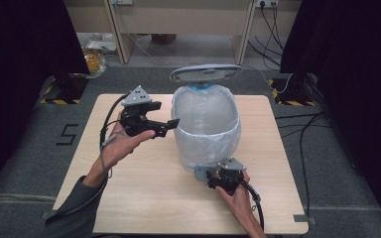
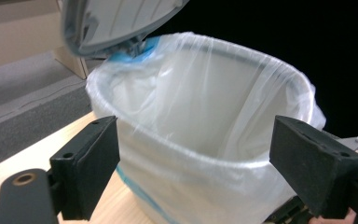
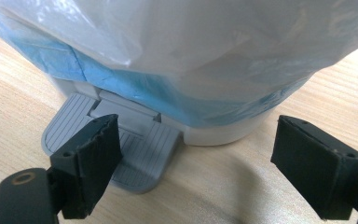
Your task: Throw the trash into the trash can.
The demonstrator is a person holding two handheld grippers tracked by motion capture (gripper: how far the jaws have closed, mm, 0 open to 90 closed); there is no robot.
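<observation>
A grey pedal bin (image 1: 206,134) lined with a white plastic bag (image 2: 205,107) stands in the middle of the wooden table (image 1: 144,198). Its lid (image 1: 206,73) is raised. My left gripper (image 1: 167,126) hovers open at the bin's left side, level with the rim (image 2: 182,151), which shows between its jaws (image 2: 193,168). My right gripper (image 1: 206,174) sits low at the bin's front base, open. In the right gripper view its left jaw lies over the ribbed grey pedal (image 3: 135,154), and a blue bag edge (image 3: 135,88) hangs above it. Nothing is held between its fingers (image 3: 196,168).
Black curtains close off both sides. Cables (image 1: 302,129) trail over the grey floor to the right of the table. A wooden desk frame (image 1: 178,25) stands behind it. A "5" mark (image 1: 68,134) is on the floor at the left.
</observation>
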